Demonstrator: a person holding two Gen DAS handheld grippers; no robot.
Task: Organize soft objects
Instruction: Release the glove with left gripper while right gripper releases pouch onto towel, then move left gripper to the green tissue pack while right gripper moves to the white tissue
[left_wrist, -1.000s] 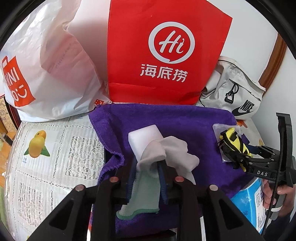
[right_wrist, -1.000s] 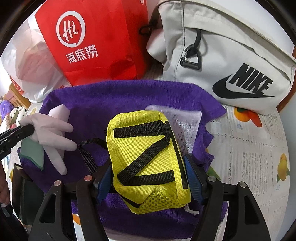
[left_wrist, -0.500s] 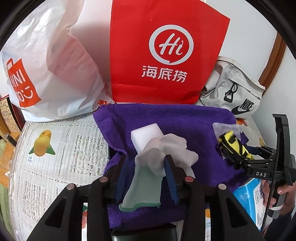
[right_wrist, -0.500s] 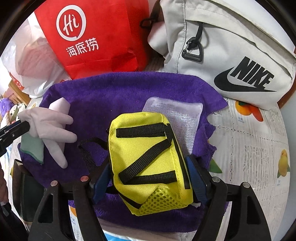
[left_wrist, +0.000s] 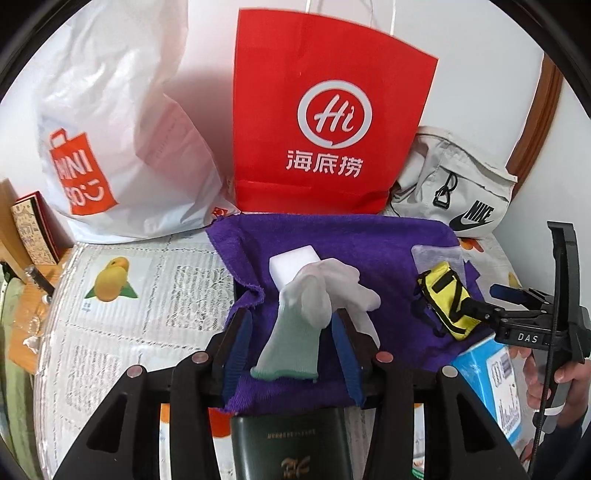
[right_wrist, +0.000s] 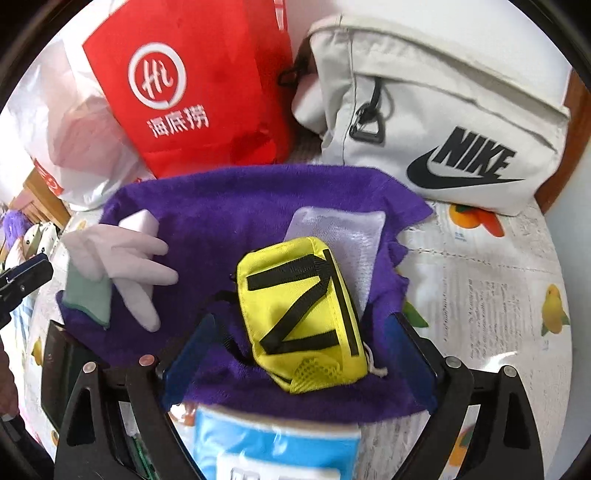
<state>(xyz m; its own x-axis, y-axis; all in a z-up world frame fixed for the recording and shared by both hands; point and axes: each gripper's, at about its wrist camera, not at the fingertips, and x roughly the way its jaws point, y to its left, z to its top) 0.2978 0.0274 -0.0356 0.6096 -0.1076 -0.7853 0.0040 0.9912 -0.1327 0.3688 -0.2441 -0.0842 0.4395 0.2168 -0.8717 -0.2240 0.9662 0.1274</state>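
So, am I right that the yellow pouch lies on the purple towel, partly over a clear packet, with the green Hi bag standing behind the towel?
Not quite: the Hi bag is red, not green, as the right wrist view shows. The rest holds: the yellow pouch lies on the purple towel, partly over the clear packet.

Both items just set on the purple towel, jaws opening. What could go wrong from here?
1. The glove cuff sits between the left gripper pads; pulling away may drag it.
2. The yellow pouch strap loops beside the right gripper pad; it could snag.
3. The purple towel overhangs the blue box; it might slide.
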